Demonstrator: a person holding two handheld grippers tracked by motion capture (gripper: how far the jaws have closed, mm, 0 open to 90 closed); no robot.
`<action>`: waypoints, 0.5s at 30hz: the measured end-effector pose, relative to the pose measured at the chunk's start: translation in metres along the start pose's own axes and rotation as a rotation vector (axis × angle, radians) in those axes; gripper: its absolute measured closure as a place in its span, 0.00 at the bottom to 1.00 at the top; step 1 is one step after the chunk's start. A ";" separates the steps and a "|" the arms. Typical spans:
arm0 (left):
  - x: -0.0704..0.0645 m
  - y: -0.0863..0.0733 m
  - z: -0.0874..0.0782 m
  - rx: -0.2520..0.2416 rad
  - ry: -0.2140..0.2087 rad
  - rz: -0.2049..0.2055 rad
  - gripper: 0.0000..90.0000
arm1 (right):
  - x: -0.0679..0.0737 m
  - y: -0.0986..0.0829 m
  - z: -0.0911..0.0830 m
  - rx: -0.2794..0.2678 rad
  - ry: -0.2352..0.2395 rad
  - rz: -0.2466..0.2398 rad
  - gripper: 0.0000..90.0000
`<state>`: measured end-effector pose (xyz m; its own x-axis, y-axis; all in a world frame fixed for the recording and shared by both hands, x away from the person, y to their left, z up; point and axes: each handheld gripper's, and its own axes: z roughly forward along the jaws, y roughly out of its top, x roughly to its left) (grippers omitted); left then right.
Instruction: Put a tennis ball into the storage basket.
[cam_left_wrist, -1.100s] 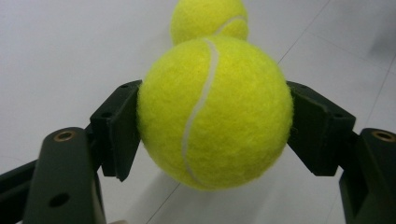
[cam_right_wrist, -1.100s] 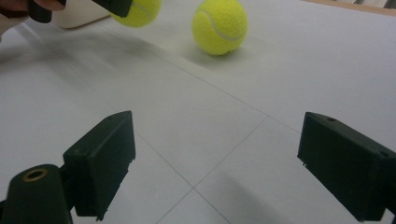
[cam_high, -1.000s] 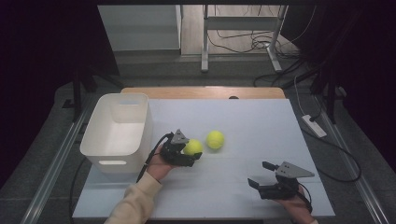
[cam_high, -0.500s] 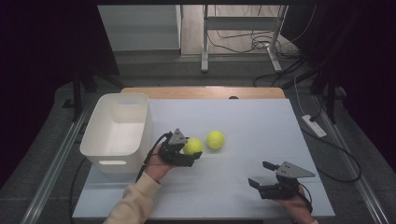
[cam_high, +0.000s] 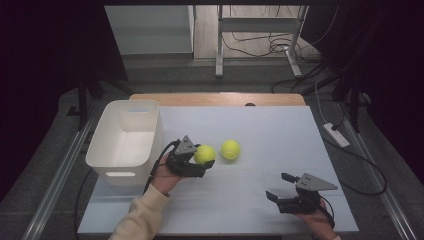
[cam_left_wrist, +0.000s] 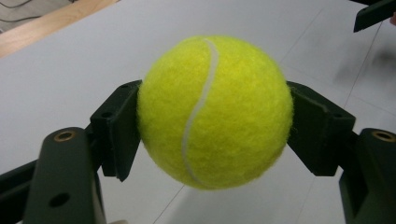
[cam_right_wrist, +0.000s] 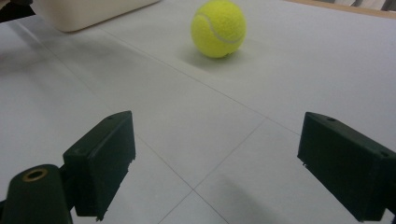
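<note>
My left gripper (cam_high: 206, 162) is shut on a yellow tennis ball (cam_high: 204, 154), just right of the white bin (cam_high: 120, 171). In the left gripper view the ball (cam_left_wrist: 212, 112) is pinched between both black pads, and a shadow under it shows it held a little above the table. A second tennis ball (cam_high: 230, 149) rests on the table close to the right of the held one. My right gripper (cam_high: 279, 186) is open and holds nothing, low over the front right of the table. In the right gripper view it (cam_right_wrist: 215, 163) faces the free ball (cam_right_wrist: 218, 28) from a distance.
The white bin has nothing visible inside and stands at the table's left. Its corner (cam_right_wrist: 88, 11) shows in the right gripper view. The pale grey table top (cam_high: 270, 125) has a wooden strip along its far edge. Cables and a power strip (cam_high: 336, 135) lie on the floor to the right.
The left gripper with its ball has edged very slightly up and toward the bin. The right gripper and the free ball have stayed put.
</note>
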<state>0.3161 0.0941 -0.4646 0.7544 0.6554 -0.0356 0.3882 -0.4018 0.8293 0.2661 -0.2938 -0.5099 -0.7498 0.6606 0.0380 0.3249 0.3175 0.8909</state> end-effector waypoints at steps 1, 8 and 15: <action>0.000 0.001 -0.002 -0.006 0.002 0.000 0.30 | 0.000 0.000 0.000 0.000 0.000 0.000 0.13; -0.003 0.004 -0.010 -0.036 0.003 0.006 0.30 | 0.000 0.000 0.000 0.001 -0.001 -0.003 0.13; -0.004 0.006 -0.016 -0.062 0.011 0.008 0.30 | 0.000 0.000 0.000 0.000 0.000 -0.002 0.13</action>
<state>0.3073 0.0992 -0.4507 0.7514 0.6595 -0.0235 0.3489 -0.3668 0.8624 0.2659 -0.2938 -0.5100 -0.7503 0.6601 0.0364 0.3236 0.3186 0.8909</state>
